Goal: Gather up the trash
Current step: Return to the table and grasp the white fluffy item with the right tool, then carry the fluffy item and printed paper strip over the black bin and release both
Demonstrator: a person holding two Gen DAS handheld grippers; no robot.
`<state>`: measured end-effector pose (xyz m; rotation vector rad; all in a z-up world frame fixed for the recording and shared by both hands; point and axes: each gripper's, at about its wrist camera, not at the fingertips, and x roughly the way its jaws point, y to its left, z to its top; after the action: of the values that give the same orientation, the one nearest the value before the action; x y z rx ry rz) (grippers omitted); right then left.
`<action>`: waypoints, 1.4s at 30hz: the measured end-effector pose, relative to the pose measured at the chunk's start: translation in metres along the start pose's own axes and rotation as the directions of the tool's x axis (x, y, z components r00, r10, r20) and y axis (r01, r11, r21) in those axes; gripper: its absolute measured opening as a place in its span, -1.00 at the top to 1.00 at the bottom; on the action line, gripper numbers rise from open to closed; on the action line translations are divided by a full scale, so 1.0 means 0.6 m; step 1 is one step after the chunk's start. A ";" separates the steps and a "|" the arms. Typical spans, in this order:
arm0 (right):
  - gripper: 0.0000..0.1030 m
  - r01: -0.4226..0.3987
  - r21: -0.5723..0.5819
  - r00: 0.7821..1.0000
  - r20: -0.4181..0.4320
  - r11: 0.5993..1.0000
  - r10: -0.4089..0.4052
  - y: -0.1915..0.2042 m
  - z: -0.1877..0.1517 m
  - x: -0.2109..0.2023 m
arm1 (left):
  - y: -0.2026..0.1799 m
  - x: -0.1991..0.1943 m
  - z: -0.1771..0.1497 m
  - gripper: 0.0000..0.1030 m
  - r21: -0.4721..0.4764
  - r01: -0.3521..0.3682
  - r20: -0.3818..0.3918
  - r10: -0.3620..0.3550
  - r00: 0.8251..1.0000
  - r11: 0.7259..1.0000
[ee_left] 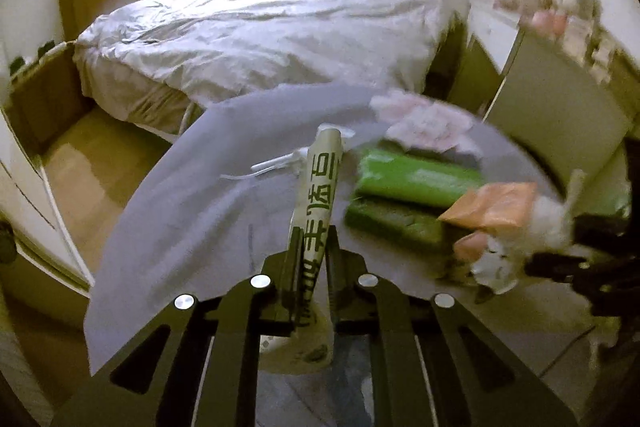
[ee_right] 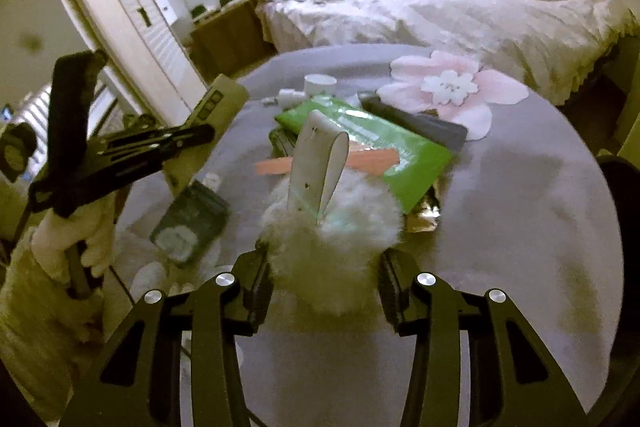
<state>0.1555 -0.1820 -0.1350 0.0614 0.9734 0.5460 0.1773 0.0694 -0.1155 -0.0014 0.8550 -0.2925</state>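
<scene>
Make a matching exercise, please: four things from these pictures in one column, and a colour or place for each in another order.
1. paper package
2. fluffy rabbit toy
3. flat packet
4. flower mat

a. green
b. pink, on the round table
c. in the left claw
d. in the right claw

Pairs: 1-c, 2-d, 3-a, 4-b

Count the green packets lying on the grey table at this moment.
2, stacked near the table's middle: a bright green packet on top, and a darker green one under it, poking out toward the left gripper. More could be hidden beneath.
</scene>
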 end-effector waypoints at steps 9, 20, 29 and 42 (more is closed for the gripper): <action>0.13 -0.028 0.060 0.990 0.142 0.998 0.020 -0.026 0.000 -0.104 | -0.079 -0.079 0.014 0.78 -0.056 0.116 0.109 -0.109 0.988 0.992; 0.13 -0.018 0.167 0.963 0.268 0.986 -0.028 -0.099 -0.001 -0.190 | -0.198 -0.066 0.048 0.78 0.008 0.211 0.113 -0.210 0.971 0.978; 0.13 0.012 0.299 0.947 0.303 0.954 -0.107 -0.193 -0.028 -0.230 | -0.316 -0.032 0.072 0.78 0.092 0.278 0.084 -0.285 0.955 0.956; 0.13 0.041 0.456 0.922 0.325 0.889 -0.210 -0.317 -0.082 -0.281 | -0.438 0.016 0.088 0.78 0.190 0.348 0.023 -0.358 0.933 0.918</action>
<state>0.1206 -0.4344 -0.0885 0.4905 0.7096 0.1681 0.1557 -0.1915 -0.0571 0.0068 0.7652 -0.7086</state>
